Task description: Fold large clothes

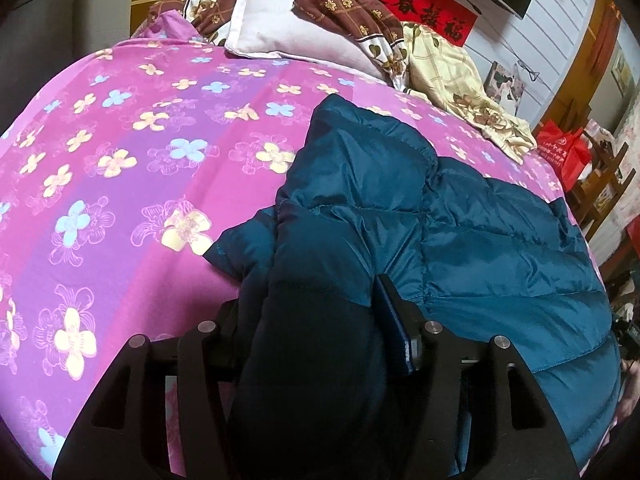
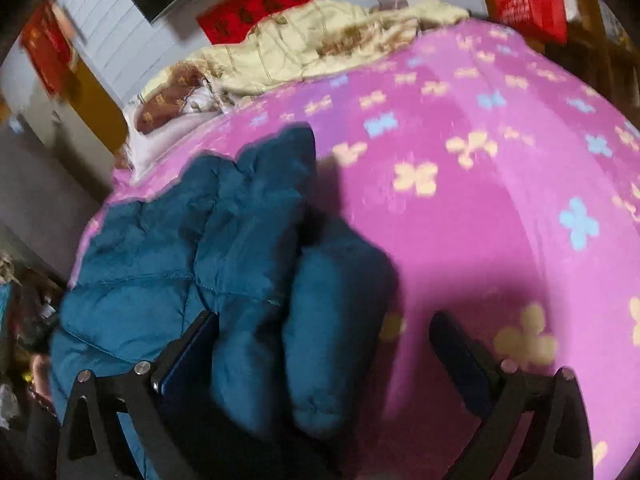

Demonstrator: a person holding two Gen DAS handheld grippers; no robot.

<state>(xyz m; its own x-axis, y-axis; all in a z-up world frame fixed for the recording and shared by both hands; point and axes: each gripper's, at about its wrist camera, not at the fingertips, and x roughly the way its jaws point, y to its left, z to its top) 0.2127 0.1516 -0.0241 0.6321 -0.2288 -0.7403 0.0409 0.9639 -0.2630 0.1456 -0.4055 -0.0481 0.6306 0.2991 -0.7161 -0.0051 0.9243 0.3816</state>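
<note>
A teal puffer jacket [image 1: 480,248] [image 2: 152,248] lies on a pink flowered bedsheet [image 1: 120,200] [image 2: 500,160]. One padded sleeve [image 1: 320,240] runs toward the camera in the left wrist view. It sits between the jaws of my left gripper [image 1: 310,294] and covers most of the left finger. The right finger's blue pad shows bare beside it, so the jaws stand apart around the sleeve. In the blurred right wrist view another sleeve [image 2: 332,320] lies by the left finger of my right gripper [image 2: 320,332], which is wide open, with bare sheet before the right finger.
At the head of the bed are a pale pillow [image 1: 272,28] and a crumpled cream-and-brown quilt [image 1: 452,76] [image 2: 320,40]. A red banner [image 1: 420,8] hangs on the wall behind. A red bag [image 1: 564,152] [image 2: 528,0] and wooden furniture stand beyond the far bed edge.
</note>
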